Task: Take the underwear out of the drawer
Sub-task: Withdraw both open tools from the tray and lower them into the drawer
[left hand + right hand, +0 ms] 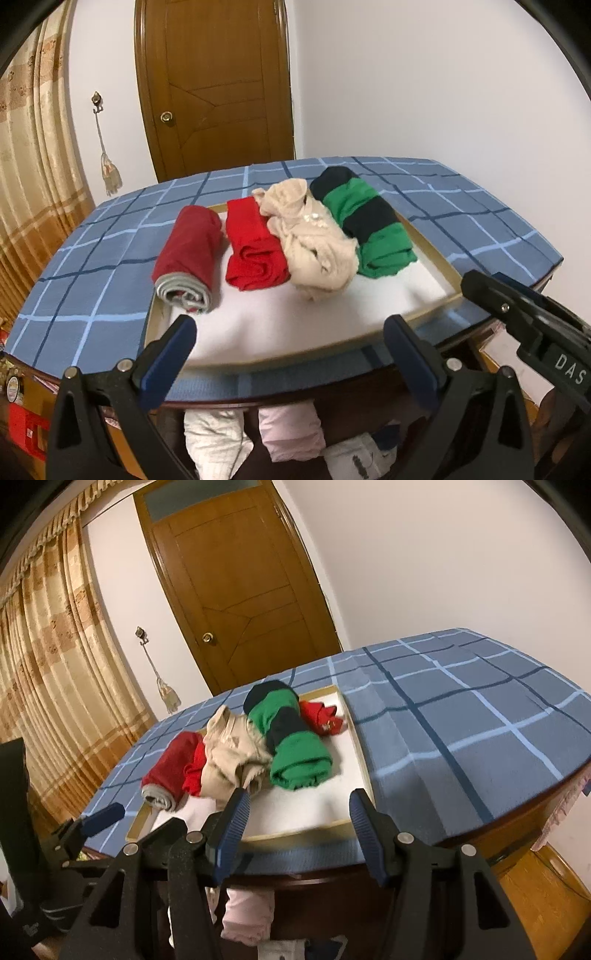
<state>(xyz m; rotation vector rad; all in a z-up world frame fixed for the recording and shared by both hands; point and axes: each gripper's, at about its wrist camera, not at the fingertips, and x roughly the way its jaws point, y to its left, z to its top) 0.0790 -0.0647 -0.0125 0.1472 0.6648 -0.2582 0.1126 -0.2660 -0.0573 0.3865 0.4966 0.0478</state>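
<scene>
Rolled underwear lies in a row on a white tray (pixel 369 314): a dark red roll (pixel 188 254), a bright red one (pixel 255 247), a crumpled beige piece (pixel 314 243) and a green and navy striped roll (pixel 365 221). Under the table's front edge, the drawer holds a white garment (pixel 210 435) and a pink one (pixel 288 432). My left gripper (pixel 291 343) is open and empty over the tray's near edge. My right gripper (pixel 301 823) is also open with nothing between its pads, in front of the green roll (pixel 295 753). A small red piece (pixel 321 714) lies behind that roll.
The tray rests on a table with a blue checked cloth (pixel 92 258). A wooden door (pixel 218 85) and white wall stand behind, with a beige curtain (pixel 33 155) to the left. The right gripper's body (pixel 524 317) reaches in beside the tray's right corner.
</scene>
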